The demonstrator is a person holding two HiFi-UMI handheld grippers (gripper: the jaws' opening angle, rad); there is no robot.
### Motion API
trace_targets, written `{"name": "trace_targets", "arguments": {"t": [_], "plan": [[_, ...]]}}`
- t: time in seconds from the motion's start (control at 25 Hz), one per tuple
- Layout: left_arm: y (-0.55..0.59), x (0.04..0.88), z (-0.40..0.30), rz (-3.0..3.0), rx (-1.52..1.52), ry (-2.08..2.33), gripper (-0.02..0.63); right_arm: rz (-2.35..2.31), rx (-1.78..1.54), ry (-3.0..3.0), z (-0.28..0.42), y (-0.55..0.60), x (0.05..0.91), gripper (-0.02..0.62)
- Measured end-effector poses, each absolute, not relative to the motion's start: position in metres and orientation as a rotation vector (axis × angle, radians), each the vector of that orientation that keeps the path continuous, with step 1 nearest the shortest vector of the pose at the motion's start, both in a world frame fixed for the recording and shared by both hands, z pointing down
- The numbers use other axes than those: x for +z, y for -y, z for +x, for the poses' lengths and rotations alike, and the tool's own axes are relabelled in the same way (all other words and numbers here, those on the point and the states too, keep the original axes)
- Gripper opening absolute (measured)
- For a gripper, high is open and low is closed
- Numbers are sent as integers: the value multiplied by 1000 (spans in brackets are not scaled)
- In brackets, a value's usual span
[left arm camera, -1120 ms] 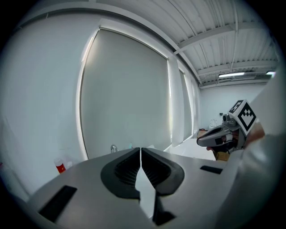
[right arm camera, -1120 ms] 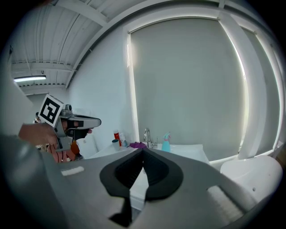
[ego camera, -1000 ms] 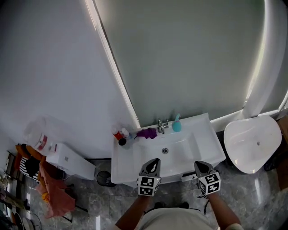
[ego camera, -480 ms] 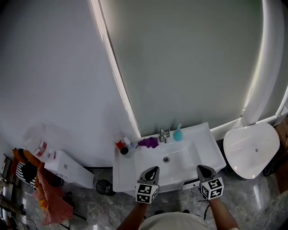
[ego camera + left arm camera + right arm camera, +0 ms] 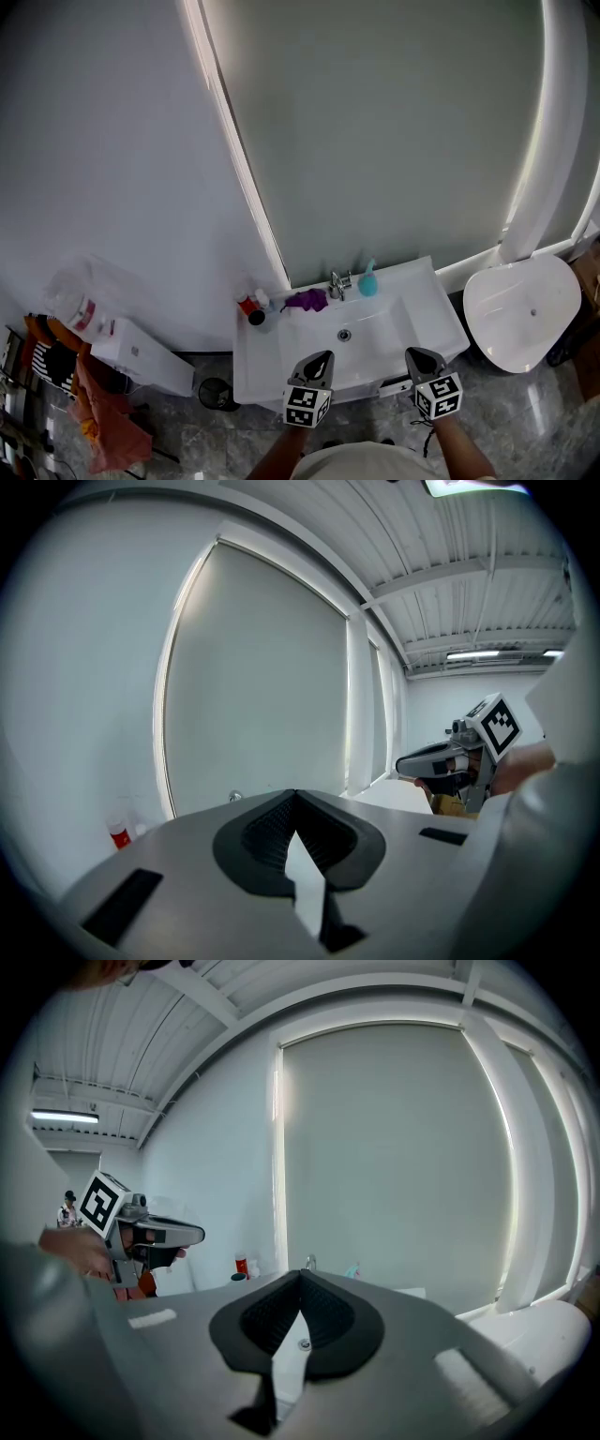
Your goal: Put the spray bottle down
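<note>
Spray bottle: in neither gripper. It's the small teal one, upright on the back ledge of the sink, just right of the faucet.

Left gripper: jaws together, nothing between the pads. Right gripper: same, jaws closed and empty. Both are held side by side over the front edge of the sink, pointing at the wall, well apart from the bottle.

Further out on the same ledge: a purple cloth left of the faucet, then red-capped bottles at the left corner. The basin is between the grippers and all of that.

Judgement: the put-down looks done, with the bottle standing on its own.

Handling, if it needs re-taking:
- small plastic bottle, so probably light; fill level not readable
- thin walls likely flex, so squeeze gently
- smooth plastic on a sink ledge may be wet and slippery
- the spray head makes it top-heavy and easy to tip
- grip across the body below the neck, not on the trigger or nozzle
- the faucet sits close on its left, so come in from the right or front
</note>
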State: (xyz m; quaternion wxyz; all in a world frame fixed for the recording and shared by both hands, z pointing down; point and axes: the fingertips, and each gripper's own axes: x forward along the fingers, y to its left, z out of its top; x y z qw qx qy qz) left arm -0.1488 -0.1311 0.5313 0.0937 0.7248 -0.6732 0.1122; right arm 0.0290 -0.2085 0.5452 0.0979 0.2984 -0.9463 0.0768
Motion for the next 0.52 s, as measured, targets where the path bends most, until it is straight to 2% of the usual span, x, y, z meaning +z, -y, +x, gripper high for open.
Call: {"name": "trace_targets", "arguments": {"t": [0.52], "plan": [[135, 530, -139, 2160, 342, 1984, 6, 884, 223, 2802, 40, 216, 540, 11]]}}
